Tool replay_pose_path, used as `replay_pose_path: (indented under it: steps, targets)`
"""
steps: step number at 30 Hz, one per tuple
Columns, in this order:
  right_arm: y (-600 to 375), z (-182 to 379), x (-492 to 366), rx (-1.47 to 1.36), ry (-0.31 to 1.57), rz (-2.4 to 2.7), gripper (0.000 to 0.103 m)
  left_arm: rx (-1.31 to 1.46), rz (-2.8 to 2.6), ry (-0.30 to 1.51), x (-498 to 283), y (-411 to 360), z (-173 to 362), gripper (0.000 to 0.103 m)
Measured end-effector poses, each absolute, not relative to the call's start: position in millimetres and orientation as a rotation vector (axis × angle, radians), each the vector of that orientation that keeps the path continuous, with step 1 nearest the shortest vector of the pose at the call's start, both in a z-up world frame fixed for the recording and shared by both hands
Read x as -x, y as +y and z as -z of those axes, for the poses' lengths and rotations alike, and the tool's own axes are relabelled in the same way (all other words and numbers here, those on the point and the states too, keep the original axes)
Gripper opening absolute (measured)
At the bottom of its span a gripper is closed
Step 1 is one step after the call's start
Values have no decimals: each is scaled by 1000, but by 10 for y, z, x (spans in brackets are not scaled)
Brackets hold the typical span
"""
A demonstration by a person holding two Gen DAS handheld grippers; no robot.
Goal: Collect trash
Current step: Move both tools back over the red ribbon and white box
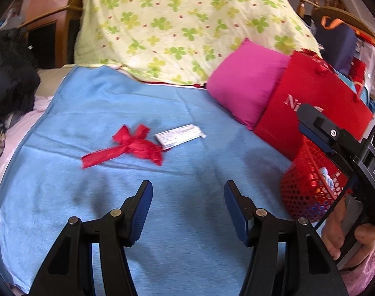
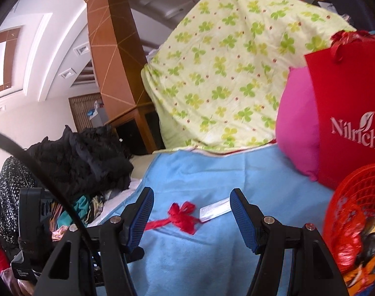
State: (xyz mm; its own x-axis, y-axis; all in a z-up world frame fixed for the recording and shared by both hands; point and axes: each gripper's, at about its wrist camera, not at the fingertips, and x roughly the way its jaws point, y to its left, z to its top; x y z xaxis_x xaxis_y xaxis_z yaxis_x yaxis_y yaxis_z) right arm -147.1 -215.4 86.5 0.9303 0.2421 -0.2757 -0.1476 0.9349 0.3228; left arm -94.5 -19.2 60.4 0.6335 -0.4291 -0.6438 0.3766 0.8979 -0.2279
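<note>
Left wrist: red ribbon beyond open left tool

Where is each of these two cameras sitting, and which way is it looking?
Left wrist: on the left gripper, looking down at the blue blanket; a hand with the right gripper shows.
Right wrist: on the right gripper, looking more level over the bed; no hand clearly shows.
Shared: red ribbon, white wrapper, red basket.
</note>
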Motion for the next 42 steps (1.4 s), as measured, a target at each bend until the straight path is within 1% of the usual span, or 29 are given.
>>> replay_pose_path:
  steps: [9,21,31,37,42]
  targets:
    - [-2012,-674,1196,-316,442,-193,69,142,371,814,714,251,-312,61]
    - [-1863,-366,865,-290,624,-156,69,188,306,914,463,552,203,61]
    - [-1874,-106,412,-378,751,-151,69,193,308,916,212,585,251,61]
    - [-1903,89,-3,-427,813,-153,69,171,324,898,1,486,276,61]
    - [-1961,268,-373,-476,860,-172,69,167,331,925,-96,418,377,61]
